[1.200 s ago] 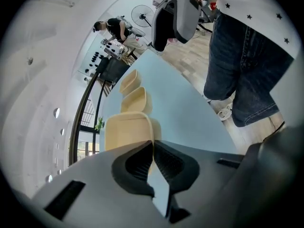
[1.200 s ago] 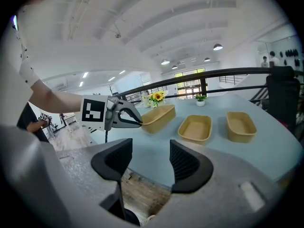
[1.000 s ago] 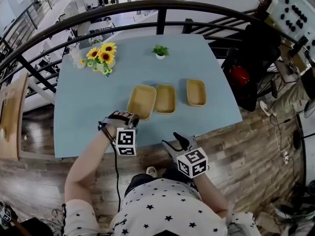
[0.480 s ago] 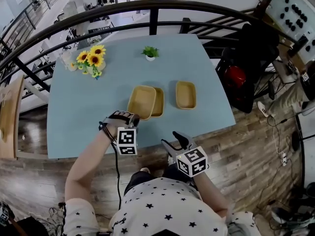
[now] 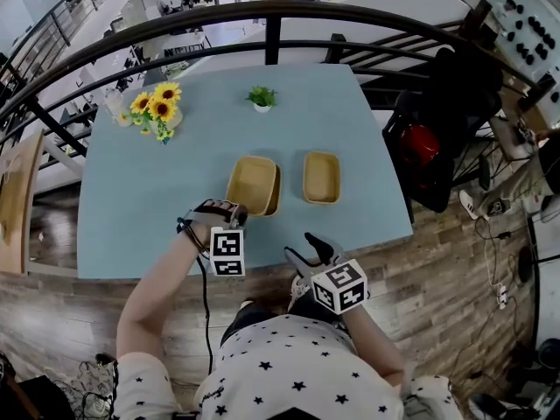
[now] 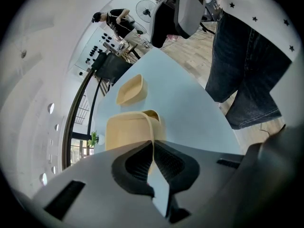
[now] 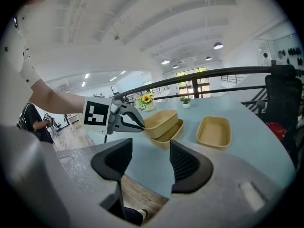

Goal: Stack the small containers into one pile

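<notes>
Three shallow tan containers are on the light blue table [image 5: 149,208]. My left gripper [image 5: 231,215] is shut on the near rim of one container [image 5: 250,182], which lies tilted over a second container [image 5: 276,192], covering most of it. In the left gripper view the thin rim [image 6: 151,127] runs between the closed pads of the left gripper [image 6: 152,148]. The third container [image 5: 321,177] sits apart to the right. My right gripper [image 5: 308,254] hangs open and empty off the table's front edge. The right gripper view shows the held container [image 7: 160,119], the lower container [image 7: 172,134] and the third container [image 7: 214,132].
A vase of sunflowers [image 5: 156,112] stands at the table's back left and a small potted plant [image 5: 262,99] at the back middle. A black railing [image 5: 289,11] curves behind the table. A dark chair with a red item [image 5: 427,143] is right of the table.
My left gripper has carried its container to the right, from beside the middle container to over it. The right gripper has stayed near the table's front edge.
</notes>
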`<action>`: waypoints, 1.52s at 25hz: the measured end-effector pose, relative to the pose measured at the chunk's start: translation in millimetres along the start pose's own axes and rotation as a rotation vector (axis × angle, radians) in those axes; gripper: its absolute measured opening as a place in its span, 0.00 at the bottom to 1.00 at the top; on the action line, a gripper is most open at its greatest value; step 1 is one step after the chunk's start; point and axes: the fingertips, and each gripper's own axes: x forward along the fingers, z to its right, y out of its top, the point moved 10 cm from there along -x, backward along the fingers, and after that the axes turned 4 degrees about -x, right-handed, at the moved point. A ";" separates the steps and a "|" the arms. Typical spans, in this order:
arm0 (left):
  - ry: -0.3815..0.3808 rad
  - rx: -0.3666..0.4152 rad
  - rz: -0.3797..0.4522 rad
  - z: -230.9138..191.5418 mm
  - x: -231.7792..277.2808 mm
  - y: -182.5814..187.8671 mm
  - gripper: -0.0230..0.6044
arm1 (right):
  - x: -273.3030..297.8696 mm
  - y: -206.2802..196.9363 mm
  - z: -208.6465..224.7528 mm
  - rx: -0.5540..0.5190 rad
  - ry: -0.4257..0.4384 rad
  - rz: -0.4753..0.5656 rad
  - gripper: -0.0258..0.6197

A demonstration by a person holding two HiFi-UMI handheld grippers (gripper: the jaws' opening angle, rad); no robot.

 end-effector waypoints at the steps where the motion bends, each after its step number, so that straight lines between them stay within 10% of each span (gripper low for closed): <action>1: -0.002 -0.005 -0.004 -0.5 1.5 1.9 0.05 | -0.2 0.8 3.4 -0.003 0.005 0.000 0.40; 38: -0.084 -0.062 -0.153 0.8 58.9 37.2 0.05 | 6.1 -1.9 103.4 -0.032 0.129 -0.041 0.40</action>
